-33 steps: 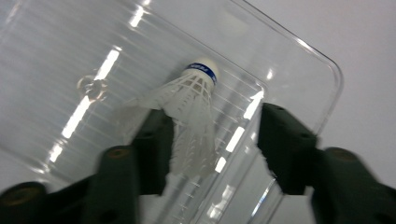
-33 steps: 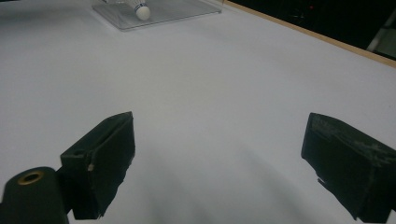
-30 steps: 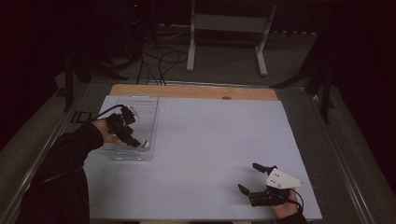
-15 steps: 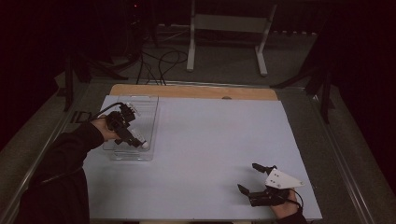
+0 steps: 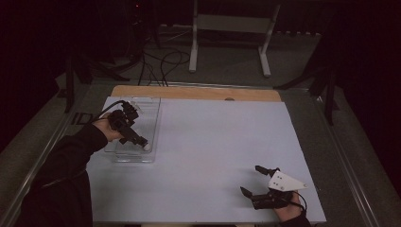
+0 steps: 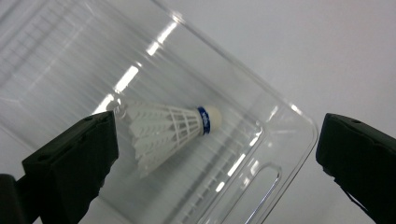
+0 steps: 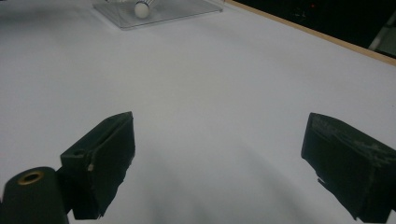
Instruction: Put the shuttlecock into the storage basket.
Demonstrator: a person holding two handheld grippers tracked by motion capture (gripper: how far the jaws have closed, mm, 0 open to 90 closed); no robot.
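Inside the clear tray (image 6: 280,140), under the left gripper's (image 5: 142,142) wide-open jaws, lies a featherlight, crushable shuttlecock (image 6: 168,128); its cork looks the safest hold

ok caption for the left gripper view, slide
Open left hand-held gripper above a white shuttlecock lying in a clear plastic tray.

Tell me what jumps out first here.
A white shuttlecock lies on its side in a clear plastic tray at the table's left, with the left gripper open above it, jaws just opened. The right gripper rests open on the bare white table near the front right corner.
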